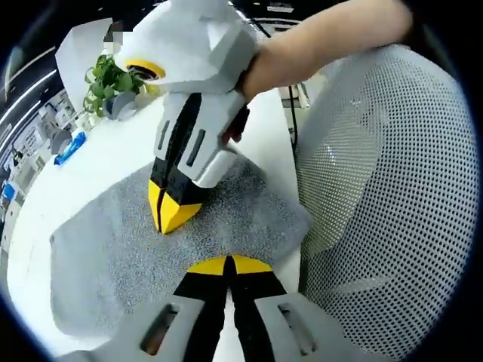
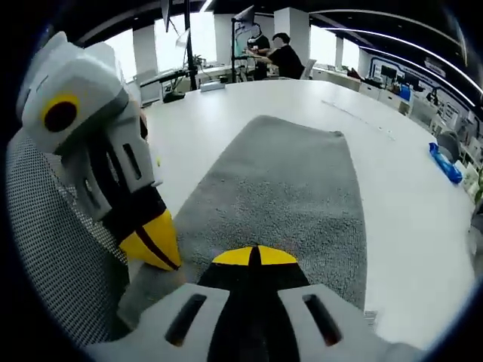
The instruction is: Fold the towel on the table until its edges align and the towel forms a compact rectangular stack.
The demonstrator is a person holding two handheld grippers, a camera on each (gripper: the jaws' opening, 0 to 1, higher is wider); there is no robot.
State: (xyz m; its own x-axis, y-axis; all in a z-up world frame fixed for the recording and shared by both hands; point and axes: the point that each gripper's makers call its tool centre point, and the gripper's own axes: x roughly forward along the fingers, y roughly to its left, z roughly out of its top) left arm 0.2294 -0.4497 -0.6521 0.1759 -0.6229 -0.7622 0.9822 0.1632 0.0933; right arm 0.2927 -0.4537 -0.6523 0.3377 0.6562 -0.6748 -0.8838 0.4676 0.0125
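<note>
A grey towel [image 1: 181, 241] lies spread flat on a white table [image 1: 113, 151], filling the lower centre of the left gripper view. The left gripper [image 1: 229, 264] rises from the bottom edge of that frame, its yellow-tipped jaws pressed together at the towel's near edge; whether any fabric is caught between them cannot be told. Above it, coming down from the top centre of the frame, the right gripper [image 1: 172, 215] points its closed yellow tips onto the towel's middle, a person's bare forearm [image 1: 317, 45] stretching away toward the upper right. A white mesh chair back [image 1: 385, 188] takes up the right side of the frame. At the upper left stand a potted green plant [image 1: 109, 79] and, below it, a small blue object [image 1: 69, 147] on the tabletop.

In the right gripper view the towel [image 2: 287, 196] runs from the lower centre up toward the middle of the frame as a long grey strip. The right gripper [image 2: 255, 256] sits at the bottom centre, jaws drawn together over the towel's near end, with no fabric visibly pinched. The left gripper [image 2: 155, 245] enters from the left, tips touching the towel's edge. A seated person [image 2: 283, 56] appears at the top centre, in the far background.
</note>
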